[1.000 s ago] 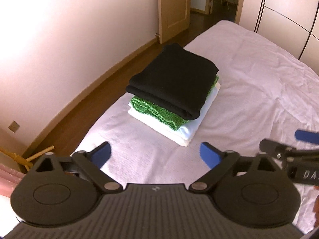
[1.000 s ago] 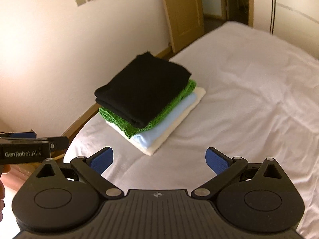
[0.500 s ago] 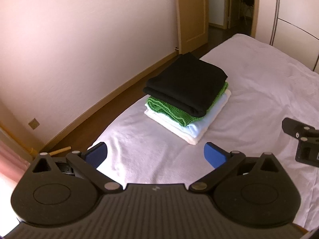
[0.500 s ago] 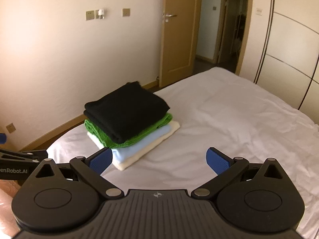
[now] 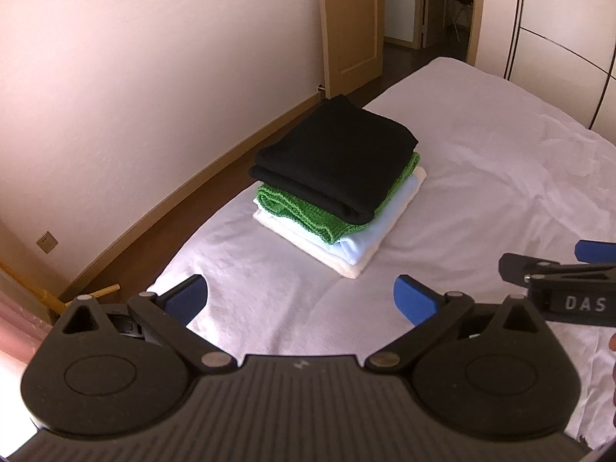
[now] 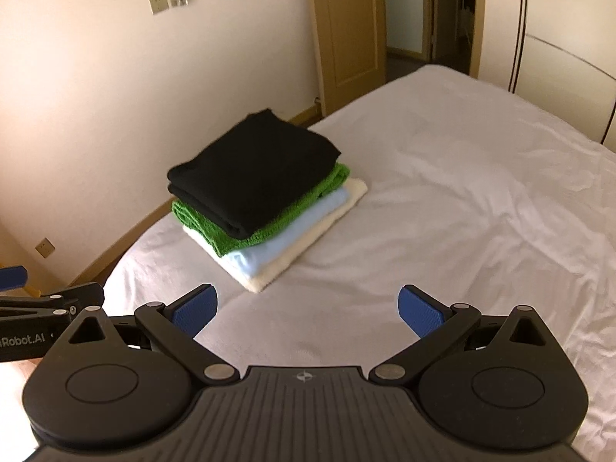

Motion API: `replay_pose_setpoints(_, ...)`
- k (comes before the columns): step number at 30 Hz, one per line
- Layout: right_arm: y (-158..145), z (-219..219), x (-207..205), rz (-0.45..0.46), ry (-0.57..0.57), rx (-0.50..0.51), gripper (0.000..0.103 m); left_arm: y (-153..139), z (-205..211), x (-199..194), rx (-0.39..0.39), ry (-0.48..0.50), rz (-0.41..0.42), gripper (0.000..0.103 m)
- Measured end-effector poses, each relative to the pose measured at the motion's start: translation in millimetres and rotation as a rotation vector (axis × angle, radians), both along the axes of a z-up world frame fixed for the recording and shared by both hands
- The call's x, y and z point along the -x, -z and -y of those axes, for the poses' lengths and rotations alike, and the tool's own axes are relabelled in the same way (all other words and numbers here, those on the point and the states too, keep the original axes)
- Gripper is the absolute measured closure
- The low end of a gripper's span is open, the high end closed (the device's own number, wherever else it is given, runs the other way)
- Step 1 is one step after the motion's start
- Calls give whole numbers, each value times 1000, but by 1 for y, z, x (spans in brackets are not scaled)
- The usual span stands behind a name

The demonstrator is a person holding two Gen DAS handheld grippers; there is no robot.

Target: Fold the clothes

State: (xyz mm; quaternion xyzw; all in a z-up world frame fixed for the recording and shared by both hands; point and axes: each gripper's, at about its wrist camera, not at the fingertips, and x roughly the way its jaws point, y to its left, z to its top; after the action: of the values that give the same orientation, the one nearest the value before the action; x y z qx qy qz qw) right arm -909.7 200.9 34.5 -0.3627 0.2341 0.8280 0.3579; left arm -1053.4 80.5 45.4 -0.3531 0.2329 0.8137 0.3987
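- The left claw [image 5: 300,300] is spread wide and holds nothing; its blue pads [image 5: 414,302] hang above the bed sheet, apart from the clothes.
- The right claw [image 6: 306,308] is spread wide in the same way and is also empty, above a bare part of the sheet.
- Each claw shows at the edge of the other camera, so the two stand side by side, both pointing at the pile.
- Ahead of both claws, near but not touching, is the pile of folded clothes: a black folded knit garment [image 5: 338,156] on top, under it a green knitted garment [image 5: 292,210], then a light blue folded cloth [image 5: 379,227], and a cream-white folded cloth [image 5: 346,267] at the bottom.
- The pile lies near the corner of the bed with the white sheet [image 6: 462,200], on the side toward the beige wall [image 5: 154,96].
- I see no unfolded garment on the bed, so I judge the folding is finished, or nearly.
- If more clothes wait outside the view, the next move calls for bringing one to the free sheet beside the pile; otherwise only for keeping the claws away from the pile, so that it is not pushed.
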Motion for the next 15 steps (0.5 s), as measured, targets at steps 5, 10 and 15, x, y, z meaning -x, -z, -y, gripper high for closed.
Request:
replay_pose_setpoints(5,15,-13,13,33,1,45,0,13,-14,17,32,0,42,1)
replay_pose_setpoints(10,31,-28,30,64,0,95,0,28,-26,36,67,-15,82,1)
replay_pose_setpoints(15,40,-40,48,89,-9,113,0,39,-37,54,90,-36,111,1)
